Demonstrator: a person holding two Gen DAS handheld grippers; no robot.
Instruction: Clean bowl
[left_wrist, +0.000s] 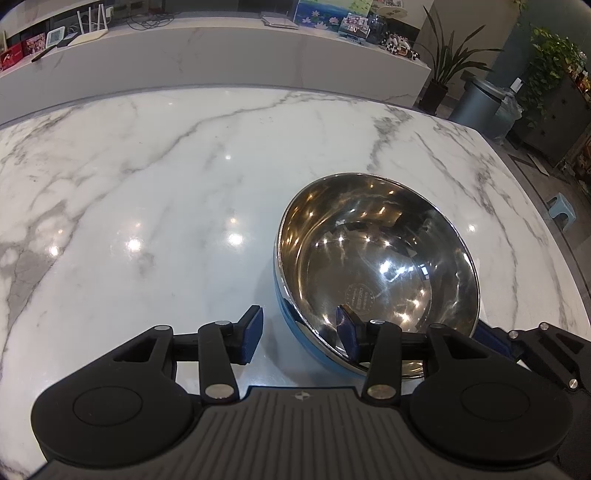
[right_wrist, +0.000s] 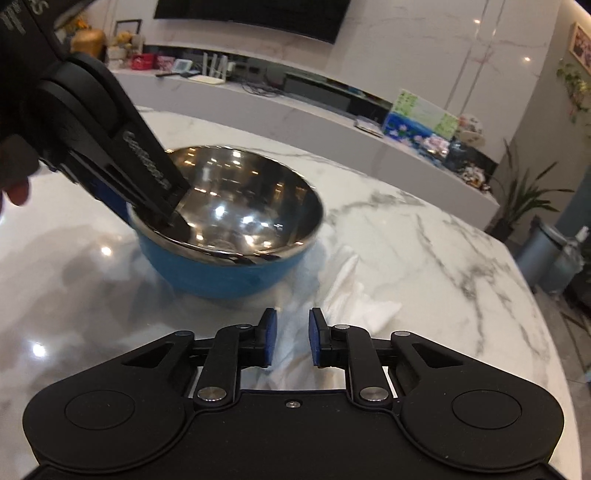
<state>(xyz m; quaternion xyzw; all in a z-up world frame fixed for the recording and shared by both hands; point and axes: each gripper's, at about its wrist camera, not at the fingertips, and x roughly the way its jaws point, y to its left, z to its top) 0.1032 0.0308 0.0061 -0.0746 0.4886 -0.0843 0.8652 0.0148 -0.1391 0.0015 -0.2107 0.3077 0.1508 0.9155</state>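
Note:
A steel bowl (left_wrist: 376, 266) with a blue outside (right_wrist: 221, 273) stands upright on the marble table (left_wrist: 147, 184); its inside looks shiny and bare. My left gripper (left_wrist: 301, 332) is open and straddles the bowl's near rim. One pad (left_wrist: 347, 332) is inside the bowl and the other (left_wrist: 255, 332) is outside, with a gap to the blue wall. The right wrist view shows the left gripper (right_wrist: 147, 210) reaching down over the bowl's left rim. A crumpled white tissue (right_wrist: 354, 295) lies right of the bowl. My right gripper (right_wrist: 292, 339) hovers over its near end, pads a narrow gap apart, tissue showing between them.
The table's curved edge (right_wrist: 546, 332) runs along the right, with floor beyond it. A long white counter (left_wrist: 221, 59) with boxes and pictures stands behind the table. A grey bin (left_wrist: 480, 103), potted plants (left_wrist: 443, 66) and a small stool (left_wrist: 561, 210) are on the floor at right.

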